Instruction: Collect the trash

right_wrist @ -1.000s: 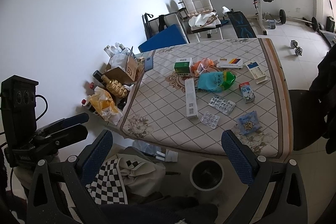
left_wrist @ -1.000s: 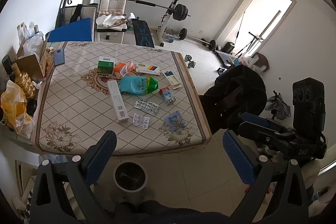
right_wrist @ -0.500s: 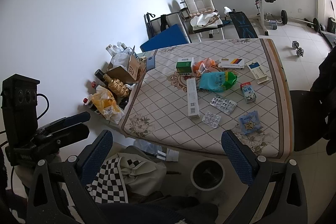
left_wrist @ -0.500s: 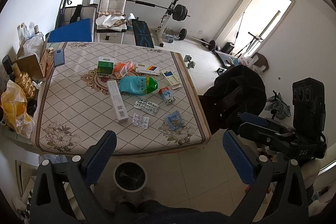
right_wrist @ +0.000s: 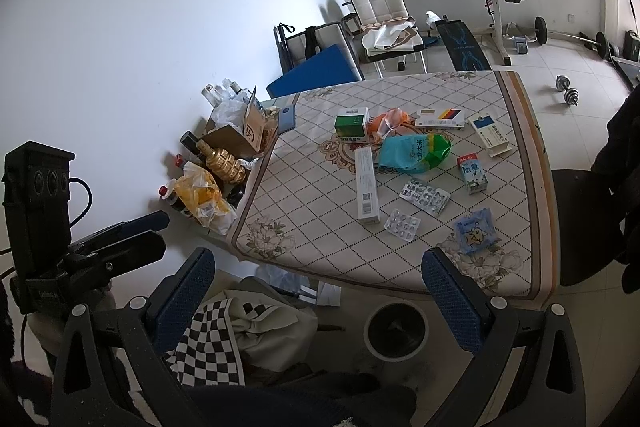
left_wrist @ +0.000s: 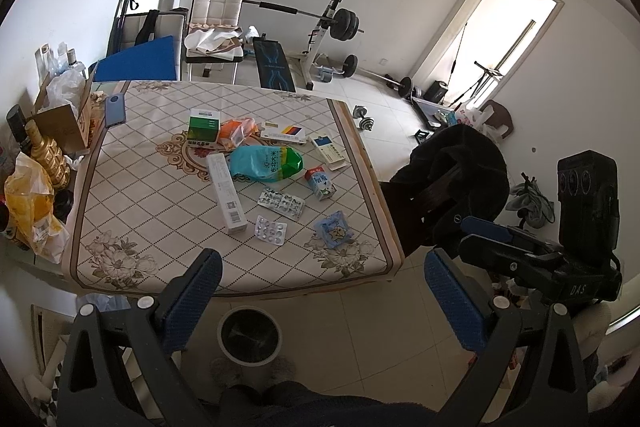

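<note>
Table (left_wrist: 120, 187) edge hides part of the bin (left_wrist: 249, 335).

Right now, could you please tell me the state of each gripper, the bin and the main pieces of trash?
left gripper: open, empty
right gripper: open, empty
trash bin: upright, on floor
long white box: lying flat
milk carton: lying flat
blister packs: flat on table

"DAS" on black mount (left_wrist: 576, 289)
</note>
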`<control>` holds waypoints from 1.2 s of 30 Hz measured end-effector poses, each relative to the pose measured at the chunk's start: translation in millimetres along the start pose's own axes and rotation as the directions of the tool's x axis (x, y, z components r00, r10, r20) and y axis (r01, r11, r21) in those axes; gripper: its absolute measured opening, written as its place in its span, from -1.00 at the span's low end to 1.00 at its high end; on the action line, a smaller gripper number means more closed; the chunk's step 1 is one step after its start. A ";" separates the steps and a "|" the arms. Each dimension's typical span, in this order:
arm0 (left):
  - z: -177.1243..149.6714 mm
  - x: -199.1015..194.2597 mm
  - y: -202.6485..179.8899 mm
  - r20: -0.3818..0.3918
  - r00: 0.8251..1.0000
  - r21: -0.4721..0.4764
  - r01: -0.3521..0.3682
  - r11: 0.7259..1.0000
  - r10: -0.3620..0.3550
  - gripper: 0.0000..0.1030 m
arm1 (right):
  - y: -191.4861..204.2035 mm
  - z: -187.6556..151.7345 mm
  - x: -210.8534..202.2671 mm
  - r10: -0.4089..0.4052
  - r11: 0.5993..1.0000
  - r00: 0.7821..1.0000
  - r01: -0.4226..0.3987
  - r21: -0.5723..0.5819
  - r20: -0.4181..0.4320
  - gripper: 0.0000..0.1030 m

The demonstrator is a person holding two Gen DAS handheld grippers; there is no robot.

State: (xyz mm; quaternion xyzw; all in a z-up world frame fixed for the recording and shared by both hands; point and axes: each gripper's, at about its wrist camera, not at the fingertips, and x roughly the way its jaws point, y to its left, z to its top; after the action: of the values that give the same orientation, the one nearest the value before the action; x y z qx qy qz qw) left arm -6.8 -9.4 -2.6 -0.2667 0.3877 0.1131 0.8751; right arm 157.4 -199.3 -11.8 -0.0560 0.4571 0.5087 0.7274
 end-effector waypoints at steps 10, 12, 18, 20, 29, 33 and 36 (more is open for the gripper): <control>-0.4 0.0 0.0 0.001 1.000 0.000 0.000 1.000 0.000 1.00 | 2.2 -4.0 -0.4 0.003 1.000 1.000 -0.003 0.000 -0.004 1.00; -0.7 0.0 -0.2 0.001 1.000 0.000 0.000 1.000 0.000 1.00 | 2.2 -5.6 -1.1 0.005 1.000 1.000 -0.005 0.000 -0.004 1.00; -0.4 -6.6 -1.5 -0.001 1.000 0.000 0.002 1.000 -0.002 1.00 | 1.7 -5.2 -0.3 0.003 1.000 1.000 -0.003 0.002 -0.005 1.00; -0.3 -6.0 -1.5 -0.001 1.000 0.000 0.001 1.000 -0.001 1.00 | 1.0 -4.4 0.1 0.003 1.000 1.000 -0.003 0.002 -0.004 1.00; 4.6 5.2 10.5 -0.015 1.000 -0.004 -0.011 1.000 0.011 1.00 | 4.1 -10.4 3.7 -0.013 1.000 1.000 0.013 0.021 0.001 1.00; 18.6 34.5 22.4 -0.008 0.981 0.017 -0.195 0.981 0.195 1.00 | -10.1 -10.0 19.1 -0.100 0.989 0.995 0.099 0.111 0.004 1.00; 31.2 78.0 37.2 -0.033 0.953 0.026 -0.301 0.953 0.301 1.00 | -36.7 -0.5 42.2 -0.189 0.963 0.982 0.188 0.195 -0.014 1.00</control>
State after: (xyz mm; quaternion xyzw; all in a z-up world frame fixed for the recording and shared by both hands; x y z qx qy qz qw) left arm 50.0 38.2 -57.0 -0.1974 0.4411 0.2360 0.8431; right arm 188.9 -188.0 -56.7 -0.0266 0.4956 0.3900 0.7756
